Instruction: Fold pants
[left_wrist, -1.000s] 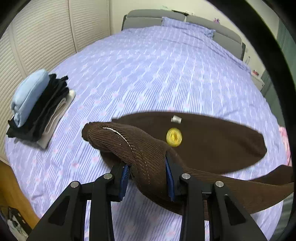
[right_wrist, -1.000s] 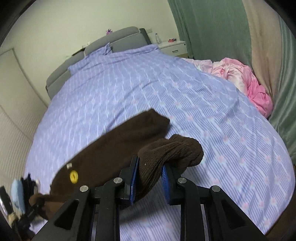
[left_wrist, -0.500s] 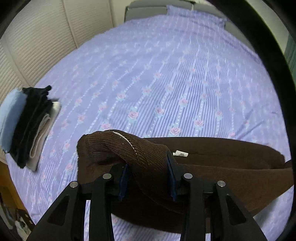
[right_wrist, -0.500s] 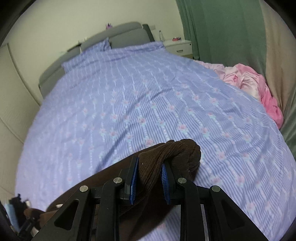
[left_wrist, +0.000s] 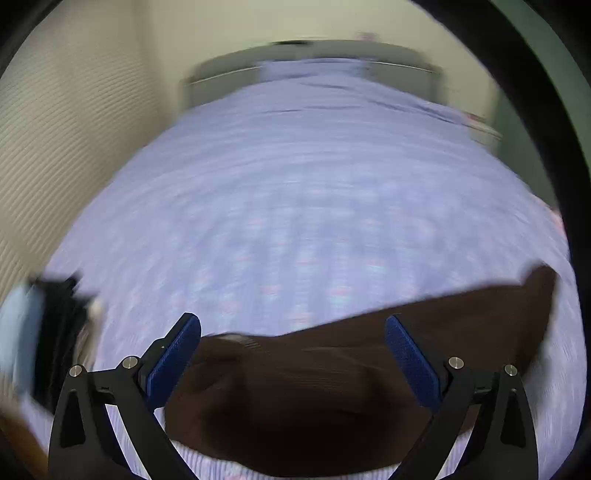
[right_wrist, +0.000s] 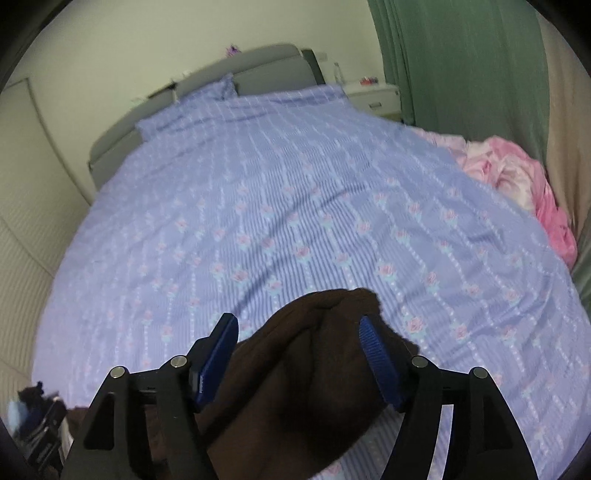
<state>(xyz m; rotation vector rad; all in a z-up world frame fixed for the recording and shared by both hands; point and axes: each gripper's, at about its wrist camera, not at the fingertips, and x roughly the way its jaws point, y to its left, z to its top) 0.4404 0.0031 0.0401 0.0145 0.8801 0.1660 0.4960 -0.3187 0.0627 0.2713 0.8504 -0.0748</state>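
The brown corduroy pants (left_wrist: 314, 398) lie folded on the purple flowered bedspread (left_wrist: 303, 192). My left gripper (left_wrist: 291, 328) is open wide just above them, its blue pads (left_wrist: 173, 362) clear of the cloth. In the right wrist view the other end of the pants (right_wrist: 314, 362) lies bunched between the jaws of my right gripper (right_wrist: 295, 325), which is open too; its pads (right_wrist: 376, 358) stand apart from the fabric. The left wrist view is motion-blurred.
A stack of folded clothes, light blue and black (left_wrist: 40, 332), sits at the bed's left edge; it also shows in the right wrist view (right_wrist: 33, 417). A pink blanket (right_wrist: 524, 192) lies at the bed's right side by a green curtain (right_wrist: 461, 66). The grey headboard (right_wrist: 207, 88) is far ahead.
Both grippers have opened and let go of the pants, which now lie on the bed. The left gripper has tilted up and is moving.
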